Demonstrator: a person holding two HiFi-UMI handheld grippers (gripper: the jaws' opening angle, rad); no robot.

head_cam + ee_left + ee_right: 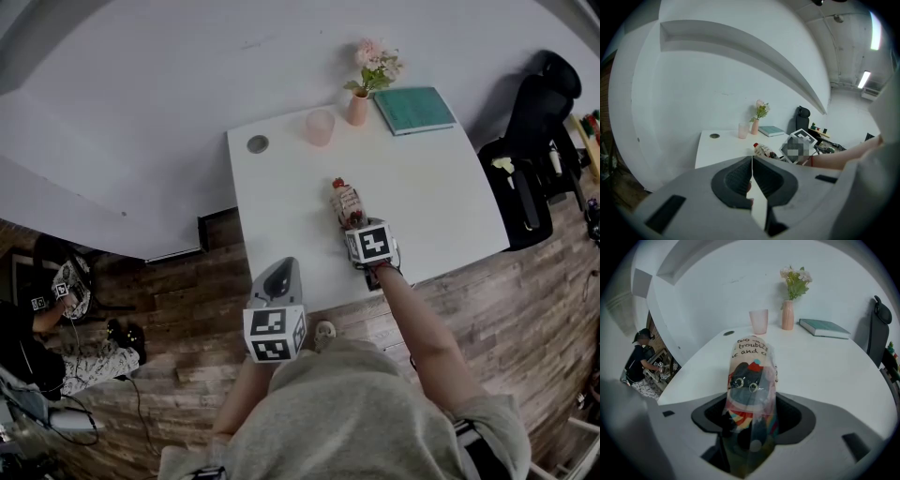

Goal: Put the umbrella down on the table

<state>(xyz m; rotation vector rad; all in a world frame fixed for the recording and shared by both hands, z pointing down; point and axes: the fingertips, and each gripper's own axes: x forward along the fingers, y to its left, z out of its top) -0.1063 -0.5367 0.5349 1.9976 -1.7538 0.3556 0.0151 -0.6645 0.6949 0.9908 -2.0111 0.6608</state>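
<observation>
Right gripper (352, 221) clasps the umbrella (750, 376), seemingly touching the table (441, 187); left gripper (751, 173) clenched, empty.

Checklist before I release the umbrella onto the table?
1. Grip: right gripper jaws clamp the umbrella: ok.
2. Landing spot: table bare ahead of the umbrella's tip: ok.
3. Clearance: cup, vase and book stand at the far edge, apart from the umbrella: ok.
4. Umbrella resting on the table: cannot tell.
5. Left gripper shut, empty, at the near edge, apart from the umbrella: ok.
</observation>
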